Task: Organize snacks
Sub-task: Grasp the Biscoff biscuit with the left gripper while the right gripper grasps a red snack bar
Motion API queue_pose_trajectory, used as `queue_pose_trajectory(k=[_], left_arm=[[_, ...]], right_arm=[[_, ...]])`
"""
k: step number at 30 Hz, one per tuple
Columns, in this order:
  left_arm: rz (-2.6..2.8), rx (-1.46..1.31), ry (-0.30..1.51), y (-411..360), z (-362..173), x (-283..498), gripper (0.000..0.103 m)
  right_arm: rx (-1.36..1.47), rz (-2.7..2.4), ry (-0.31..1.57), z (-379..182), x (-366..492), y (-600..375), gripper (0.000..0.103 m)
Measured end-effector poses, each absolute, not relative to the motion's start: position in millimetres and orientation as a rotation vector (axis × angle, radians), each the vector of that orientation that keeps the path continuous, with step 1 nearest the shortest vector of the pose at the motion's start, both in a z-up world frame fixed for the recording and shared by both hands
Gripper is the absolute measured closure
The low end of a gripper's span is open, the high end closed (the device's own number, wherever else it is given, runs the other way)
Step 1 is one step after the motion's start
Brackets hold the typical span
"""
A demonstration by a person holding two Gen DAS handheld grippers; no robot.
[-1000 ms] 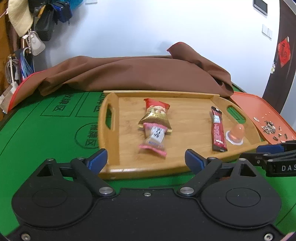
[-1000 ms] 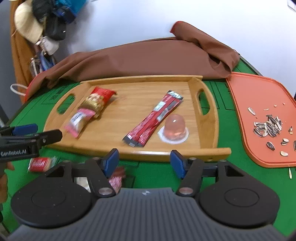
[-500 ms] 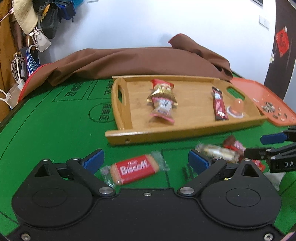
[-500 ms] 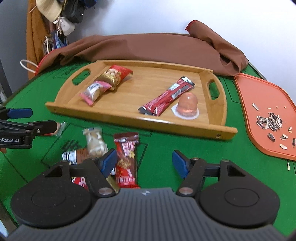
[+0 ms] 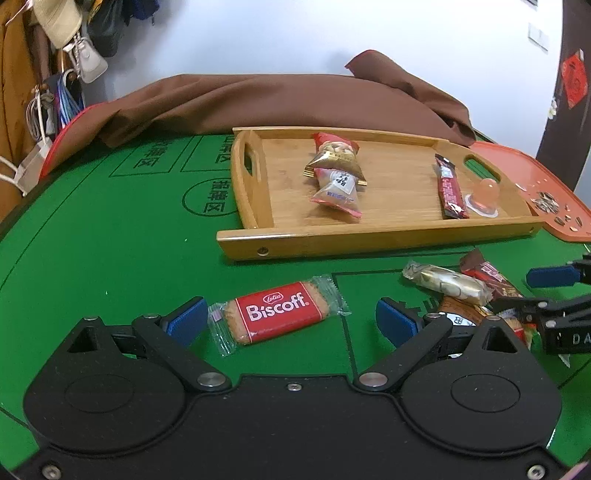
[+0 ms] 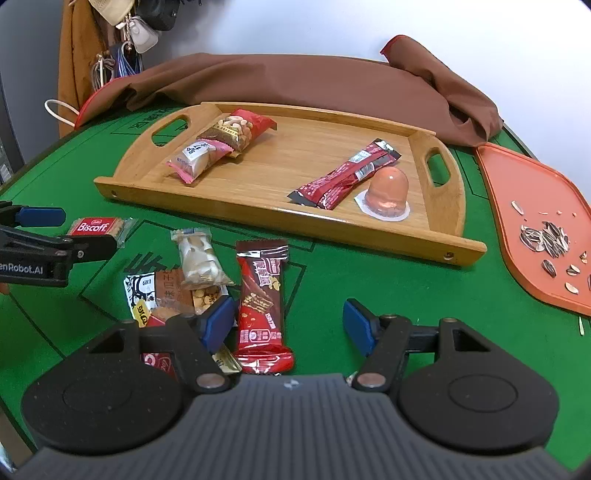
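A wooden tray (image 5: 373, 242) (image 6: 280, 218) on the green table holds a nut packet (image 5: 334, 155), a pink-edged candy (image 5: 336, 194), a red stick pack (image 5: 448, 186) and an orange jelly cup (image 6: 388, 192). A Biscoff biscuit (image 5: 279, 315) (image 6: 96, 227) lies between the fingers of my open left gripper (image 5: 290, 319). A red wafer bar (image 6: 261, 302) lies between the fingers of my open right gripper (image 6: 290, 325), with a white candy (image 6: 199, 260) and other packets (image 6: 162, 291) to its left.
An orange tray (image 6: 535, 206) with sunflower seeds (image 6: 545, 238) lies at the right. A brown cloth (image 5: 280, 99) is heaped behind the wooden tray. Bags and a hat (image 5: 59, 22) hang at the far left.
Both grippers have pulled back from the tray towards the table's near side. The loose snacks in front of the tray have come into view between their open fingers.
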State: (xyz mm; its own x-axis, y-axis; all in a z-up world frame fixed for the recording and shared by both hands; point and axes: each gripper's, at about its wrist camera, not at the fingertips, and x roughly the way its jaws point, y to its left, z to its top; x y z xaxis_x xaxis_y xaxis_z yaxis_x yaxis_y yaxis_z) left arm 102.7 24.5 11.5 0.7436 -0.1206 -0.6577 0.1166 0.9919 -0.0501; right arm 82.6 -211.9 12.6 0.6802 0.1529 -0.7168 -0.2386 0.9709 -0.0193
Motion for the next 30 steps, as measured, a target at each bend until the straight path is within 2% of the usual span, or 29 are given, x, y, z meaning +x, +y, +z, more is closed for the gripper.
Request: queue_pose_trajectory(k=[11, 18, 23, 28, 30], left_arm=[[-0.089, -0.027, 0.746, 21.5, 3.9, 113.1, 0.008], [-0.062, -0.014, 0.734, 19.9, 4.7, 112.7, 0.025], [-0.066, -0.006, 0.728, 18.7, 5.5, 111.0, 0.030], [-0.066, 0.010, 0.715, 15.4, 6.3, 108.0, 0.036], [-0.059, 0.024, 0.711, 14.0, 6.6, 106.5, 0.042]], right_arm=[[-0.089, 0.219, 0.789, 10.7, 79.2, -210.5, 0.032], [-0.080, 0.232, 0.785, 11.5, 77.3, -205.7, 0.044], [-0.068, 0.229, 0.783, 11.6, 79.7, -202.0, 0.047], [-0.051, 0.219, 0.791, 13.2, 81.4, -200.1, 0.068], [-0.030, 0.220, 0.800, 14.6, 83.2, -201.5, 0.073]])
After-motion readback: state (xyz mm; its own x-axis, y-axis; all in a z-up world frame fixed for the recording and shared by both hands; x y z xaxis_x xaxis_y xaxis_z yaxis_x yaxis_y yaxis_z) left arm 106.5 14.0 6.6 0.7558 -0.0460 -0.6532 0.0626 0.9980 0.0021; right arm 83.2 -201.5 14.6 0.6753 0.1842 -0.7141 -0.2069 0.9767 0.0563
